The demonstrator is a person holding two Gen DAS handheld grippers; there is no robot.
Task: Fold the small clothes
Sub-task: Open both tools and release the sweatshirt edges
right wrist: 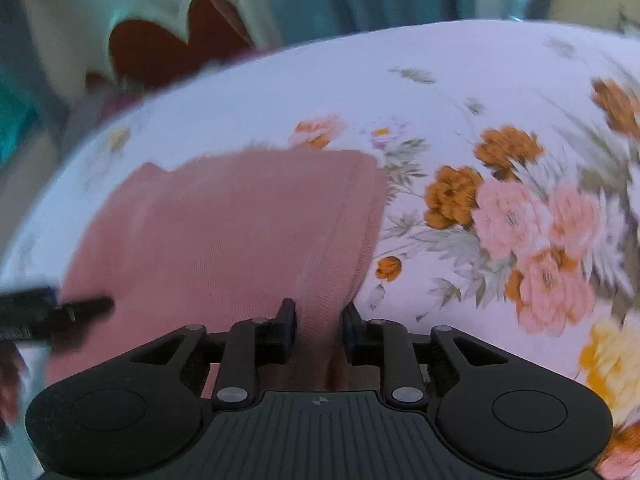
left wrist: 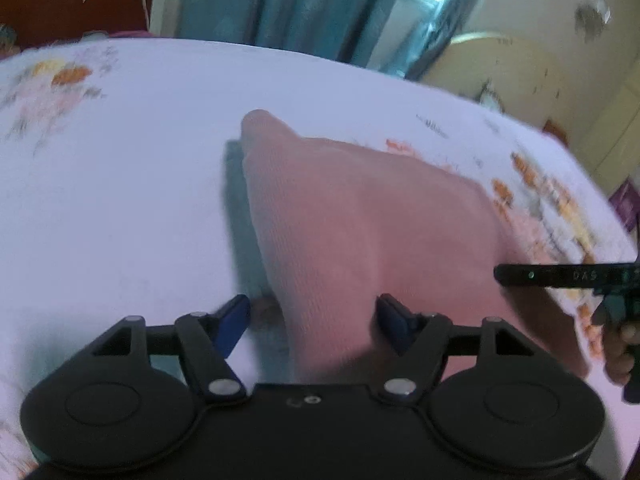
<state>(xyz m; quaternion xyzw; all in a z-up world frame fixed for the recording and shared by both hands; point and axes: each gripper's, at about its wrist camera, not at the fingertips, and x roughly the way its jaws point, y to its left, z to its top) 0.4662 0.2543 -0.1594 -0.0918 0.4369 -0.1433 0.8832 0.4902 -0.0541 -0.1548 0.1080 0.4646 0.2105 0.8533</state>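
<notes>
Cloth (left wrist: 360,216) here is a small pink knit piece, lying on a white floral sheet (left wrist: 120,160) that covers the bed. In the left wrist view it rises into a sort of tented peak toward the far side, with a shadow along its left edge.

Left gripper (left wrist: 314,316) has its blue-padded fingers spread wide, one on each side of the near edge of the cloth. It isn't pinching anything; the fabric just sits in the gap.

Right gripper (right wrist: 319,320) is closed much further, and a bunched fold of the cloth (right wrist: 240,220) runs right between its fingers, so it looks clamped on that fold.

Each gripper shows up at the edge of the other's view, over the cloth. Both views are pretty blurry. Blue curtains (left wrist: 280,0) hang behind the bed.
</notes>
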